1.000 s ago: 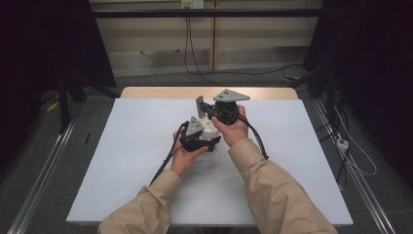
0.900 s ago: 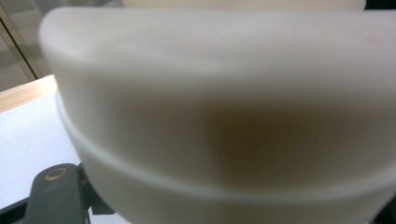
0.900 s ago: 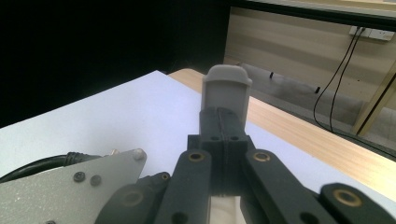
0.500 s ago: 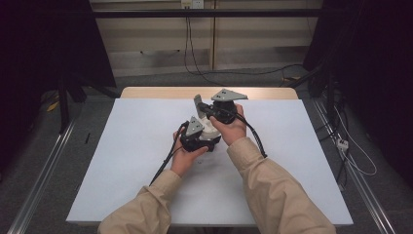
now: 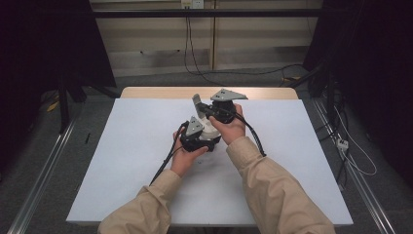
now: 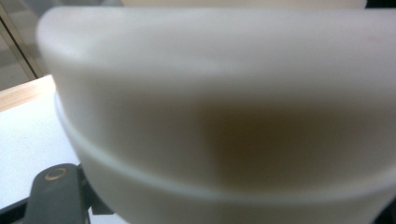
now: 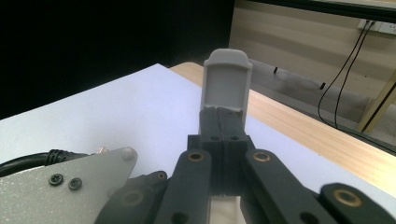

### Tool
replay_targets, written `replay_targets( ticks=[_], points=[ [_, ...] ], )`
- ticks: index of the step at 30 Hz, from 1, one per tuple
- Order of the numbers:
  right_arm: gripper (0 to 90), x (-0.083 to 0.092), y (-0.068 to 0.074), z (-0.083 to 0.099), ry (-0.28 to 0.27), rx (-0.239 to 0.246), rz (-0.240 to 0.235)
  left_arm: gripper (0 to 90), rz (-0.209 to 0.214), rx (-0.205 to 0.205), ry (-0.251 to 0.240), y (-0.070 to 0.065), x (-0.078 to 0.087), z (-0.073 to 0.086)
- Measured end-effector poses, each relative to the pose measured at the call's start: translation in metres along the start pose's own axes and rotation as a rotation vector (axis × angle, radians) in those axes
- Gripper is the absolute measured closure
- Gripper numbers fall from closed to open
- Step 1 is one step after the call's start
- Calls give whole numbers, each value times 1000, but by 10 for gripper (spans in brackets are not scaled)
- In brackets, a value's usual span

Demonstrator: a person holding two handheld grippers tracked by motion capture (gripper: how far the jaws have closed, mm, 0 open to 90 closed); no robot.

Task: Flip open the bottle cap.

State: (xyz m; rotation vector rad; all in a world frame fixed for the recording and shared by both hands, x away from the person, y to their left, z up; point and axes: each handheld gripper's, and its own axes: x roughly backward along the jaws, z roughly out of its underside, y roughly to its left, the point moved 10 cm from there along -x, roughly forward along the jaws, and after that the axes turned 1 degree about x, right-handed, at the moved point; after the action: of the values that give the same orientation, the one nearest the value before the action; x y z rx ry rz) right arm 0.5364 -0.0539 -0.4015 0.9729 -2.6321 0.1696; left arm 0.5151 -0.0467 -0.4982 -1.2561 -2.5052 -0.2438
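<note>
Change since earlier: nothing has shifted; both hands and both grippers sit where they were a second ago, close together over the middle of the desk.
Right fingers: pressed together with nothing between them; in the right gripper view the two black jaws meet along a seam and the pale grey fingertips [image 7: 227,79] stand up as one flat pad.
Right gripper [image 5: 197,101]: held in the right hand [image 5: 231,127], raised above the desk and pointing away from the person, its grey three-cornered plate on top.
Left fingers: clamped on a smooth white rounded plastic object [image 6: 224,116]; the left gripper view sees it pressed right up against the lens, blurred, with one dark jaw at the bottom left corner.
Left gripper [image 5: 210,130]: held in the left hand [image 5: 187,155], lower than and just beside the right gripper, nearly touching it.
White object, high view: a pale patch [image 5: 211,130] between the two grippers, in front of the left one.
Cables: a black cable trails from each gripper toward the person.
Desk: a white rectangular sheet [image 5: 131,161] over a light wooden top.
</note>
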Motion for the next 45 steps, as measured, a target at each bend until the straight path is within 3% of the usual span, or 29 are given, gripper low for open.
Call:
replay_targets(
  ticks=[7,14,45],
  points=[
    [900,-1,0,2,11,3,2,188,0,-8,2,-1,0,0],
    [900,-5,1,1,20,11,1,188,11,14,1,-1,0,0],
    [900,-7,0,2,29,4,-1,187,-3,0,2,-1,-1,0]
  ],
)
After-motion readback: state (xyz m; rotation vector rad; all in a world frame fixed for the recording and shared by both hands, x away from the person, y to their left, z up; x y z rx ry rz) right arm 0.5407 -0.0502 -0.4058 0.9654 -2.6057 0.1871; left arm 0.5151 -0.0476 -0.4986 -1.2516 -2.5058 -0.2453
